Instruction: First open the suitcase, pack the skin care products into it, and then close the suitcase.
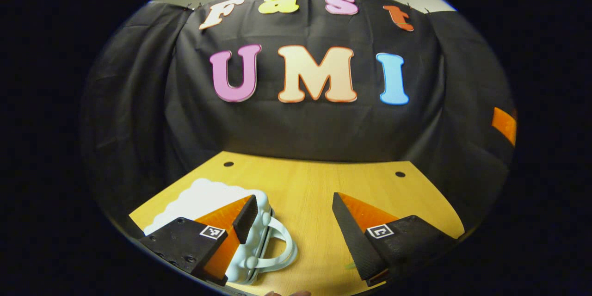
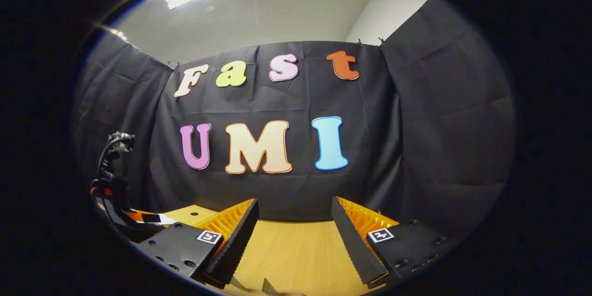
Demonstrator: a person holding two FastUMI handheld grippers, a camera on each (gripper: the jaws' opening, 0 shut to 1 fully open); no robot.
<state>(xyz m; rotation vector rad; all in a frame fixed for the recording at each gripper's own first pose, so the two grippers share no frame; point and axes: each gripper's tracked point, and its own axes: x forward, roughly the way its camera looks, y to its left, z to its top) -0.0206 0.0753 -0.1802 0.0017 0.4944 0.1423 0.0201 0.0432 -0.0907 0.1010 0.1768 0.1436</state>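
In the left gripper view a small pale suitcase with a bumpy, cloud-like outline lies flat on the wooden table at the lower left. It looks shut, and its looped handle points right. My left gripper hovers open above the table; its left finger overlaps the suitcase's right edge, and nothing lies between the fingers. In the right gripper view my right gripper stands open over bare table, holding nothing. I cannot make out any skin care products.
Black cloth walls close in the table at the back and on both sides. Two small dark holes mark the table's far corners. The left gripper's body with its cable shows at the far left of the right gripper view.
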